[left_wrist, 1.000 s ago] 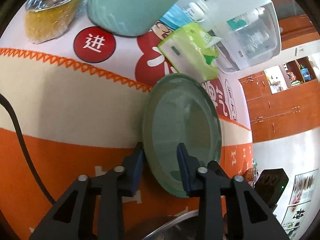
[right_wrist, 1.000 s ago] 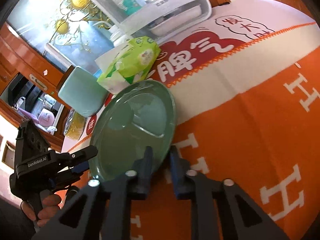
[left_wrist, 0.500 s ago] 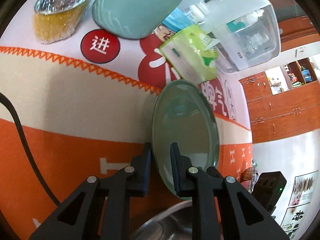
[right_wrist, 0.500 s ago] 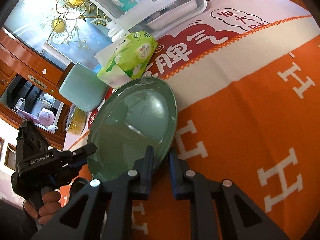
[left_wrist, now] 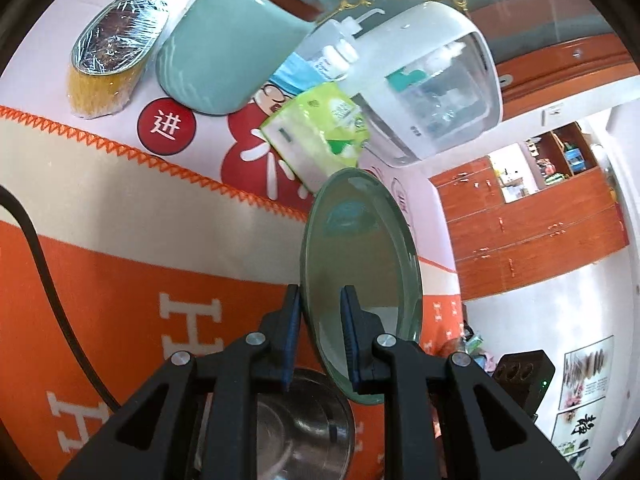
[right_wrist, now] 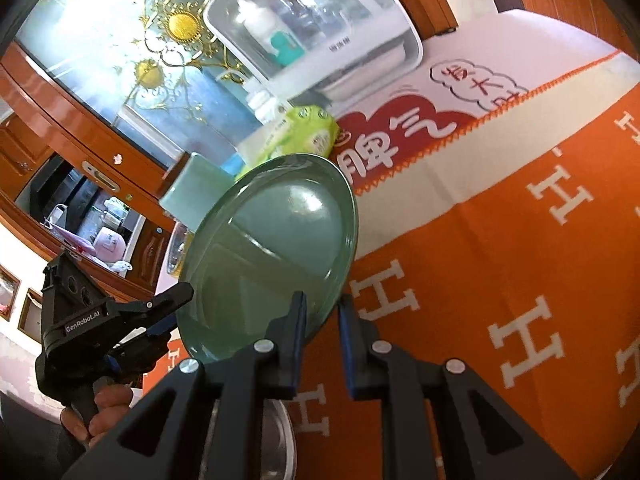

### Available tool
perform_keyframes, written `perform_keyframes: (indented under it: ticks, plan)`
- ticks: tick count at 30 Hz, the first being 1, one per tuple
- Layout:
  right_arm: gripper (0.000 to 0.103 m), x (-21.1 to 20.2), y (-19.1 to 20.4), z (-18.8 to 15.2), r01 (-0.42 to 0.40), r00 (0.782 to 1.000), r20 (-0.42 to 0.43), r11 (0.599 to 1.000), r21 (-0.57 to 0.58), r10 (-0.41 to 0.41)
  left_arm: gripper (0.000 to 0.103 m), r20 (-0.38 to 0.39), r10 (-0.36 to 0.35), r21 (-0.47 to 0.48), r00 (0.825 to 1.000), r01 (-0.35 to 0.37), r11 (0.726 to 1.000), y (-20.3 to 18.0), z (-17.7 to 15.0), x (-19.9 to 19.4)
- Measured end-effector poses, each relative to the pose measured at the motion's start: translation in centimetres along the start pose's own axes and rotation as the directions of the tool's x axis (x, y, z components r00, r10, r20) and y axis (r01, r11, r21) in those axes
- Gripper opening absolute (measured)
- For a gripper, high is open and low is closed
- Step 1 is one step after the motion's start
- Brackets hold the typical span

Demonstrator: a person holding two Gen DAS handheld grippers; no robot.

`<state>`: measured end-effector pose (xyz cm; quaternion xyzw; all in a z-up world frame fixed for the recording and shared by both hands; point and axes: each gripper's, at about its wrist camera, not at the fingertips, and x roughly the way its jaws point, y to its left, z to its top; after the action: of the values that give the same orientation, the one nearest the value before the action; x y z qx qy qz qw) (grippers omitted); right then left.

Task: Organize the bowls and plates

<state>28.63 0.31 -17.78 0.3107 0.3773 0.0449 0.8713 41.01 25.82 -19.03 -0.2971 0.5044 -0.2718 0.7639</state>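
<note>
Lifted clear of the cloth since a second ago, the green glass plate (left_wrist: pixel 360 276) now hangs tilted in the air between both grippers, where before it lay nearly flat; the left jaws, then wide apart on either side of its rim, have since pinched together on it.

Largest in view, the orange blanket with white H letters (right_wrist: pixel 520 280) covers the table, its cream band and orange zigzag stitching running up to a white and red printed cloth (left_wrist: pixel 248 160) at the far side. On that cloth stands a white storage box with a clear lid (left_wrist: pixel 432 92), holding bottles. Beside it stands a pale teal canister (left_wrist: pixel 224 52), and further along lies a yellow dish wrapped in cling film (left_wrist: pixel 108 68). A green tissue pack (left_wrist: pixel 320 132) lies just behind the plate's far rim.

The left gripper (left_wrist: pixel 320 328) is clamped tight on the plate's near edge, a blue pad on each face. The right gripper (right_wrist: pixel 322 320) pinches the opposite edge, fingers nearly together on the rim. In the right wrist view a hand (right_wrist: pixel 100 412) carries the left gripper.

Below both grippers sits a stainless steel bowl (left_wrist: pixel 304 432) on the blanket.
</note>
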Motion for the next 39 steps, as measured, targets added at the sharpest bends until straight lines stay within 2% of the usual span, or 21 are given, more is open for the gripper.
perform_keyframes:
  ticks: [8, 18, 28, 39]
  plan:
    - [0.015, -3.5, 0.4, -1.5, 0.014, 1.0, 0.022, 0.999, -0.032, -0.013, 0.018, -0.023, -0.011, 0.03, 1.0, 0.012, 0.999, -1.6, -2.5, -1.4]
    - [0.015, -8.5, -0.2, -5.1, 0.025, 0.999, 0.032, 1.0, -0.018, -0.025, 0.021, -0.073, 0.008, 0.083, 0.997, -0.002, 0.997, -4.3, -7.1, -3.9]
    - [0.015, -14.0, -0.9, -8.0, 0.051, 0.994, 0.093, 0.998, -0.019, -0.049, 0.022, -0.126, 0.012, 0.151, 0.992, 0.007, 0.989, -7.1, -11.9, -5.4]
    - [0.015, -19.4, -2.3, -12.0, 0.104, 0.983, 0.155, 0.994, -0.018, -0.1, 0.022, -0.205, 0.028, 0.221, 0.978, 0.018, 0.975, -9.5, -17.5, -5.8]
